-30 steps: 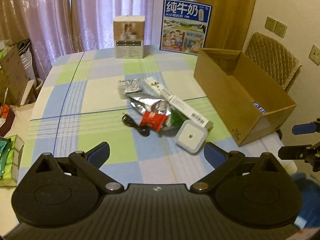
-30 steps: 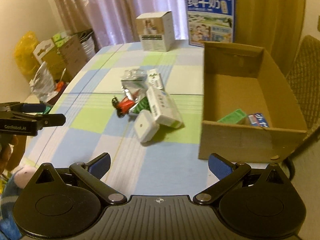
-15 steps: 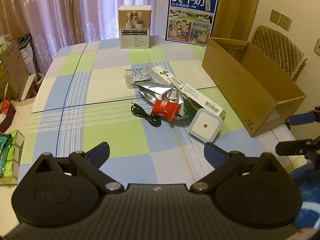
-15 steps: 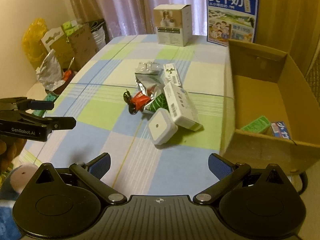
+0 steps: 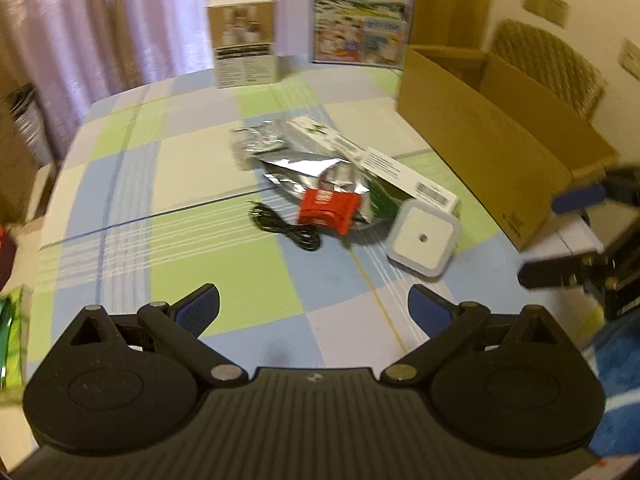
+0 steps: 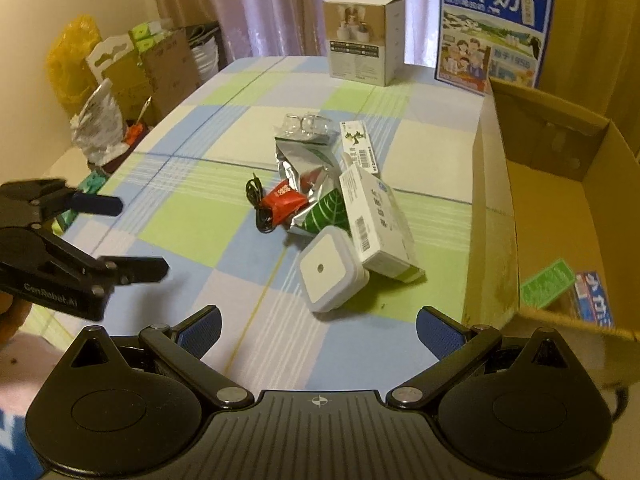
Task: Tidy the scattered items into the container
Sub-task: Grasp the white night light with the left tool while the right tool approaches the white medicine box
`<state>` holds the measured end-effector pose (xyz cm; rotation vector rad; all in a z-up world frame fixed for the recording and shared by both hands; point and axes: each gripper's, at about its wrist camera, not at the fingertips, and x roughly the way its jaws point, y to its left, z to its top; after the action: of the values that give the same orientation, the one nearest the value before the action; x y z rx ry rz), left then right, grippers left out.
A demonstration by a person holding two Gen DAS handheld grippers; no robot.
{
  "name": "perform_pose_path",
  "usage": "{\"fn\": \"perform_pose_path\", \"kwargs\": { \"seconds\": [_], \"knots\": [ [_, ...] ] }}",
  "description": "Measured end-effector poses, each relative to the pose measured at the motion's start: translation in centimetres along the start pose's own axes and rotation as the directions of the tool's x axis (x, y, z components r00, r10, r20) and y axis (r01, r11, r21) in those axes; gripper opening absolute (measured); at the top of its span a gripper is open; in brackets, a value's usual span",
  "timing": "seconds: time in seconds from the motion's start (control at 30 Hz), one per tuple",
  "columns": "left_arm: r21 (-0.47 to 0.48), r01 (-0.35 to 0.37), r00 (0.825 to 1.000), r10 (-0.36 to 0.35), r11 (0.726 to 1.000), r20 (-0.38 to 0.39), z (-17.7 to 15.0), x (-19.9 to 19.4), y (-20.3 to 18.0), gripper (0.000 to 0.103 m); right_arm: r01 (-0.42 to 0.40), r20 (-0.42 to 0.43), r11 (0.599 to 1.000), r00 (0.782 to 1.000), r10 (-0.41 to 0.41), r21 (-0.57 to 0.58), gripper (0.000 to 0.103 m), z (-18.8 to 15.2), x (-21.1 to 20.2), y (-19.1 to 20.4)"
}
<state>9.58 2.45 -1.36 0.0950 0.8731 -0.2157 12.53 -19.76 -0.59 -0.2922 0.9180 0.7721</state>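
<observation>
A pile of loose items lies mid-table: a white square night light [image 5: 423, 239] [image 6: 331, 273], a long white box [image 5: 380, 164] [image 6: 376, 224], a silver foil pouch [image 5: 316, 176] [image 6: 304, 168], a red packet [image 5: 328, 210] [image 6: 282, 200], a black cable [image 5: 284, 230] [image 6: 258, 208] and a clear plastic piece [image 6: 306, 124]. The open cardboard box [image 5: 488, 128] [image 6: 496, 200] stands at the right. My left gripper [image 5: 314, 306] is open and empty, short of the pile. My right gripper [image 6: 318, 326] is open and empty, just short of the night light.
A white product box [image 6: 362, 40] and a blue milk carton pack [image 6: 494, 28] stand at the table's far edge. Inside the cardboard box lie a green box [image 6: 550, 282] and a blue box [image 6: 596, 300]. Bags and cartons sit on the floor at left. A chair [image 5: 548, 64] is behind the box.
Both grippers have moved forward over the table toward the pile, which looks larger now. Each gripper shows bigger in the other's view. Both stay open.
</observation>
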Motion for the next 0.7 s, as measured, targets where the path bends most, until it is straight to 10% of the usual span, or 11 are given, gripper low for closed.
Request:
{"fn": "perform_pose_path", "kwargs": {
  "seconds": [0.27,0.7],
  "knots": [
    [0.198,0.084,0.996,-0.082,0.977,-0.018,0.3,2.8,-2.1,0.099,0.026,0.012,0.972,1.0,-0.024,-0.232,0.101,0.2,1.2,0.1],
    [0.415,0.217,0.974,-0.227,0.884,-0.025,1.3,7.5,-5.6,0.095,0.086,0.018,0.795,0.995,-0.094,-0.601,0.096,1.1,3.4,-0.5]
  ]
}}
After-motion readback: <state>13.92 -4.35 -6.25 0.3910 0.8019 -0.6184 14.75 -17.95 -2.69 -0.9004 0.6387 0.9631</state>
